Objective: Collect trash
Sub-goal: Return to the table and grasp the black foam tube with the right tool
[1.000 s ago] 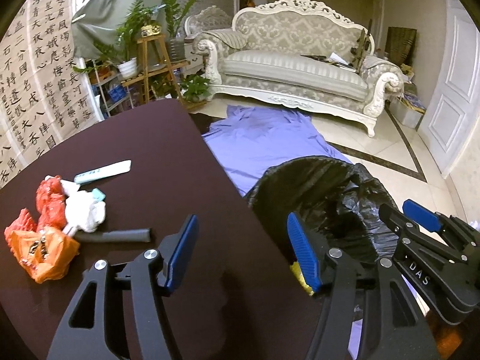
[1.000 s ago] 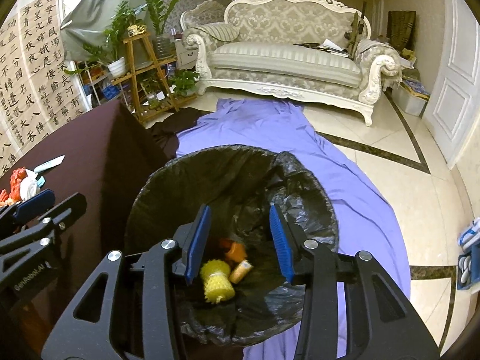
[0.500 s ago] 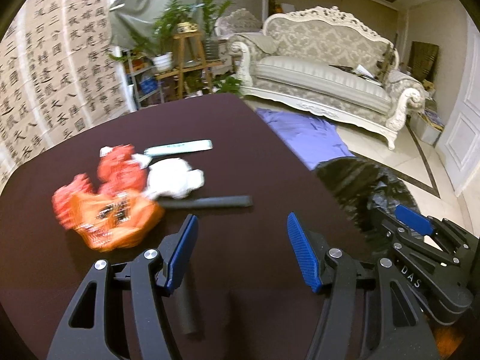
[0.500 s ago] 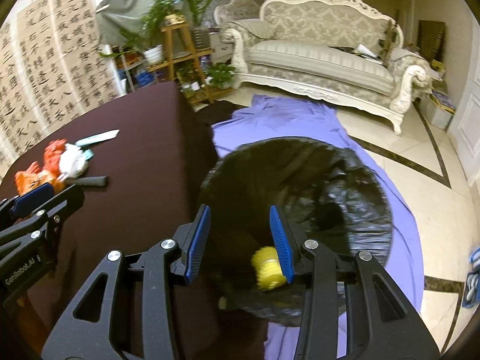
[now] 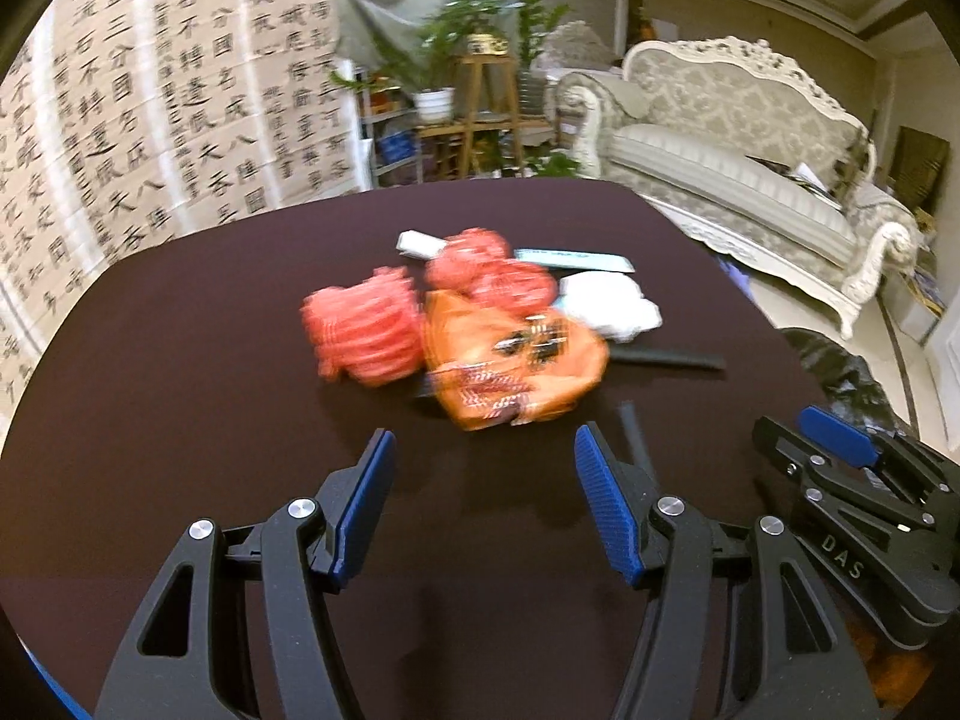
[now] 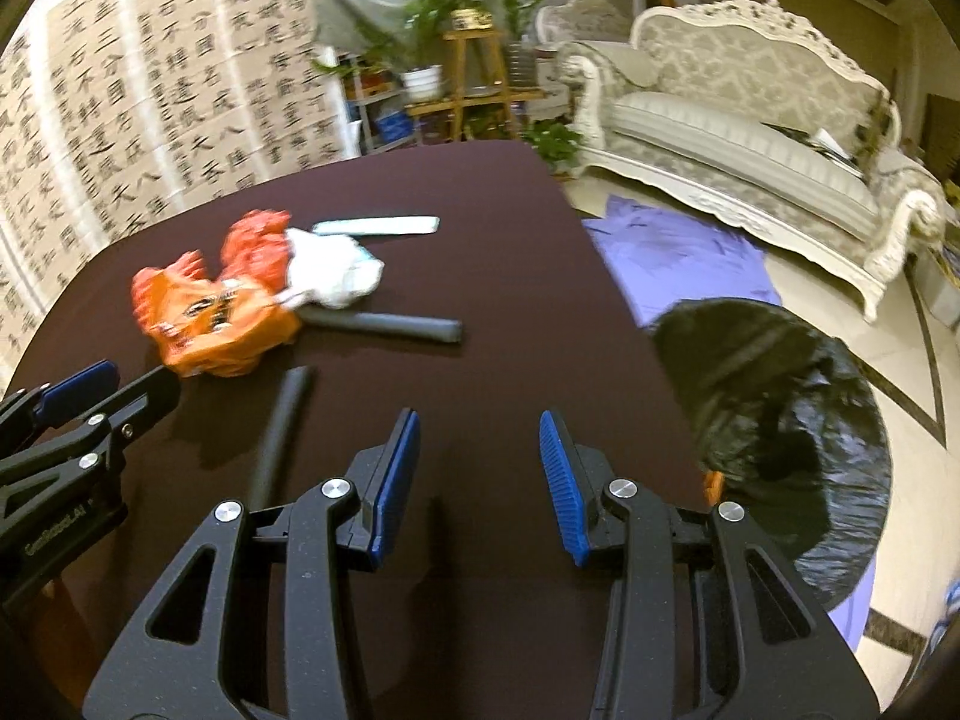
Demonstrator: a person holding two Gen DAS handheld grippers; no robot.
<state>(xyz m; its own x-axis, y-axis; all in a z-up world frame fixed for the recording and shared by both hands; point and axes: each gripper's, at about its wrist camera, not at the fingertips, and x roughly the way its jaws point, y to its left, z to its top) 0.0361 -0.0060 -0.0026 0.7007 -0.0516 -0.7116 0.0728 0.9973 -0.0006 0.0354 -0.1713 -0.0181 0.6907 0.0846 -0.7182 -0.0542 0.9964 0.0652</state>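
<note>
crumpled wrappers (image 5: 516,360) heaped on table; bin bag (image 6: 774,414) open.

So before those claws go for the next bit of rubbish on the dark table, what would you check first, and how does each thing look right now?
1. Left gripper open and empty: ok.
2. Right gripper open and empty: ok.
3. Orange wrapper straight ahead of the left gripper, nothing lying over it: ok.
4. Black-lined bin open beside the table: ok.
5. Grippers apart from each other: ok.
6. Whether the wrapper is tangled with the red netting beside it: cannot tell, the picture is blurred.
</note>
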